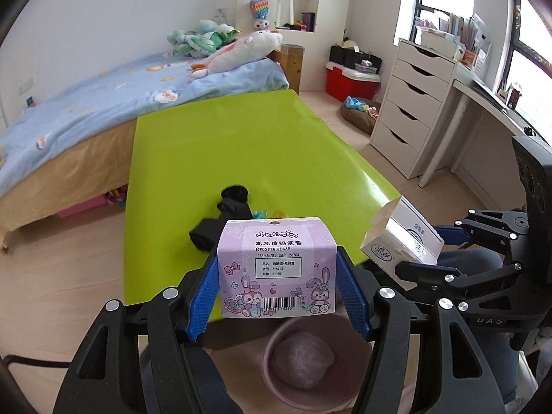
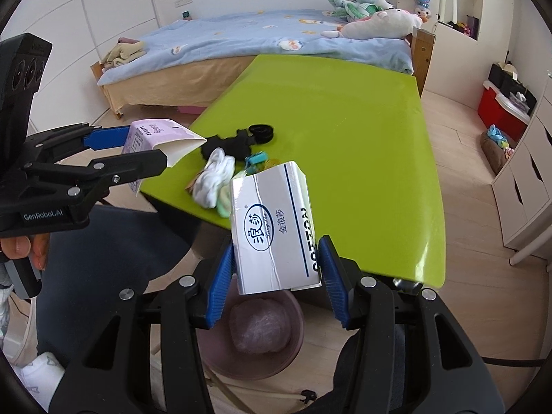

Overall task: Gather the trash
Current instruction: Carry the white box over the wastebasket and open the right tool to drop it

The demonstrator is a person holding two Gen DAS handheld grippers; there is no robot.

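Left wrist view: the left tongs (image 1: 278,269) are closed on a pink pencil-cap box (image 1: 278,262) printed with cartoon rabbits, one blue pad pressed on each side. The box hangs above a pink bin (image 1: 276,376) on the floor, which has a clear crumpled bag (image 1: 303,358) inside. Beyond it lies a lime-green surface (image 1: 241,145) with black socks (image 1: 224,217) near its close edge. To the right, the right tongs (image 1: 431,252) hold a white box (image 1: 402,238).

Right wrist view: the right tongs (image 2: 276,262) grip the white box (image 2: 272,224), which carries blue print and the word COTTON, its top flap open. The blue pad on the right touches the box; the left one sits at its edge. The box is tilted, above the same pink bin (image 2: 220,362). On the green surface (image 2: 345,138) just behind are white socks (image 2: 214,179), black socks (image 2: 234,141) and a small teal clip (image 2: 257,158). At left, the left tongs (image 2: 138,153) carry the pink box (image 2: 151,138), off the near edge of the surface. A bed (image 2: 241,41) with a blue cover stands behind.
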